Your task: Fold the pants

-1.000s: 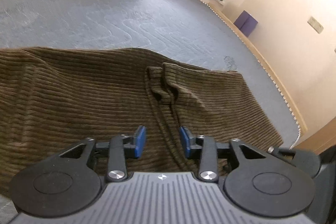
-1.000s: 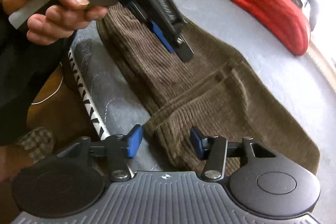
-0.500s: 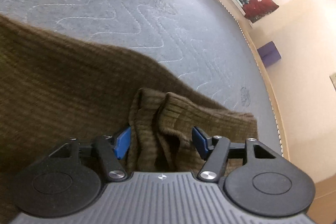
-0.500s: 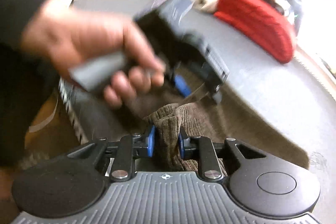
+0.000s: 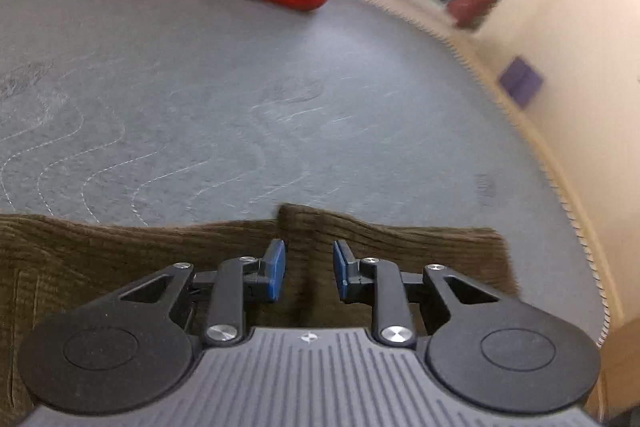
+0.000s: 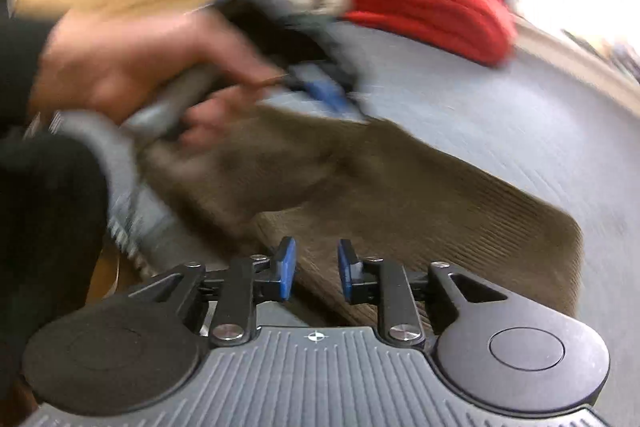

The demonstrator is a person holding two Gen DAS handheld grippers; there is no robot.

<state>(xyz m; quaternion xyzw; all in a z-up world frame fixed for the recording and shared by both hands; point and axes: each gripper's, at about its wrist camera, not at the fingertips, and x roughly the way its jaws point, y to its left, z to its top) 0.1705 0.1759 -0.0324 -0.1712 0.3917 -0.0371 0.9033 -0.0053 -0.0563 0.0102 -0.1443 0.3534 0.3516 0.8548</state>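
- The pants (image 5: 120, 259) are brown corduroy with fine ribs running along the cloth.
- They lie folded on a grey quilted mattress (image 5: 240, 87), near its front edge.
- In the left wrist view their far edge runs almost straight across, with a small step near the middle where one layer overlaps another.
- A seam or crease runs back from that step toward the camera.
- In the right wrist view the pants (image 6: 420, 195) form a wide band running diagonally from upper left to lower right, ending in a squared-off end at the right.
- The left part is blurred.
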